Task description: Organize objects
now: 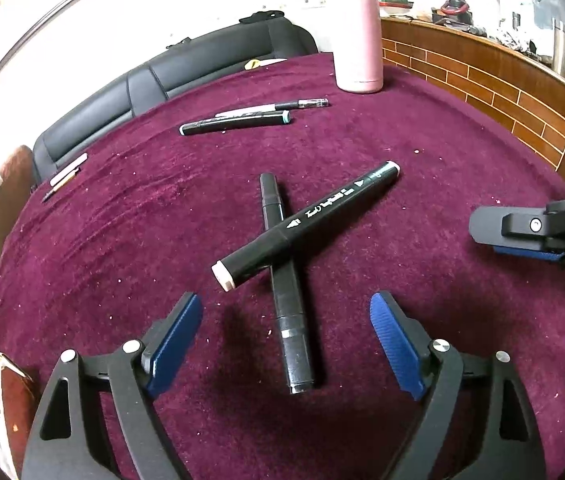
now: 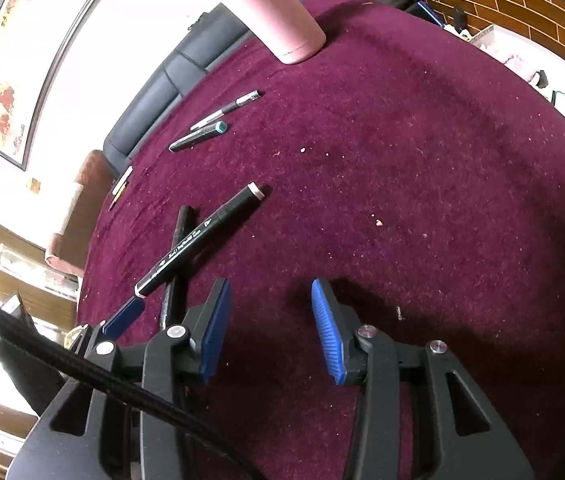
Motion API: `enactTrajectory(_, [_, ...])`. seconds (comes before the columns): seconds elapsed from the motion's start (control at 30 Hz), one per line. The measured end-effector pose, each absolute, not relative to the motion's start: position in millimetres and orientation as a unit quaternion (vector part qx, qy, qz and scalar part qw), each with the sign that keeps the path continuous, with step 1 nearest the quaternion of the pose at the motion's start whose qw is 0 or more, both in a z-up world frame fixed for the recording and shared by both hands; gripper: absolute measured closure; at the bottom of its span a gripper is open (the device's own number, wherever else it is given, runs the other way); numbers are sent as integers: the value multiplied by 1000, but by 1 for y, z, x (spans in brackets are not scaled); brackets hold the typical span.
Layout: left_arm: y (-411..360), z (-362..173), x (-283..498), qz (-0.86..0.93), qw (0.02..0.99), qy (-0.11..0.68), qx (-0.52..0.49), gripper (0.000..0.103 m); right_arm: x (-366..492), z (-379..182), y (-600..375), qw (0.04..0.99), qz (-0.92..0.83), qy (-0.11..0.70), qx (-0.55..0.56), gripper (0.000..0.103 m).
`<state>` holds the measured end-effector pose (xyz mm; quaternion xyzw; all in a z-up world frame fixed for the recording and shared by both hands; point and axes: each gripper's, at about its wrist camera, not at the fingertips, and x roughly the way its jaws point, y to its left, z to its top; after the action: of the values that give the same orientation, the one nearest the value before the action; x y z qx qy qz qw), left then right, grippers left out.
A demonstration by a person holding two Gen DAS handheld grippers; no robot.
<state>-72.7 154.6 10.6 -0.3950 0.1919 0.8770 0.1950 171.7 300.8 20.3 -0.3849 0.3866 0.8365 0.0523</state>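
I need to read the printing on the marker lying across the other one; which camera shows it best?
The left wrist view: the top marker lies central, large, printing facing the lens. The right wrist view shows it smaller, off to the left, text barely legible.

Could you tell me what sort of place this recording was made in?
Probably a home living room or study: a table under a maroon cloth beside a black leather sofa, a framed picture on the wall, and a pink flask among scattered markers.

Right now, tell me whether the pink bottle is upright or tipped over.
Upright. The pink bottle stands on its base on the maroon cloth, silver lid on top, apart from the markers.
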Motion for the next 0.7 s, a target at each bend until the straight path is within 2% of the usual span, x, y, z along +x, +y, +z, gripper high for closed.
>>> enactTrajectory(0.4, [152,8,-77,876,197,175,-404,17,173,21,298,49,840,382,-383,56])
enactTrajectory(0.7, [152,8,-77,876,198,175,-405,17,173,21,298,50,840,382,-383,56])
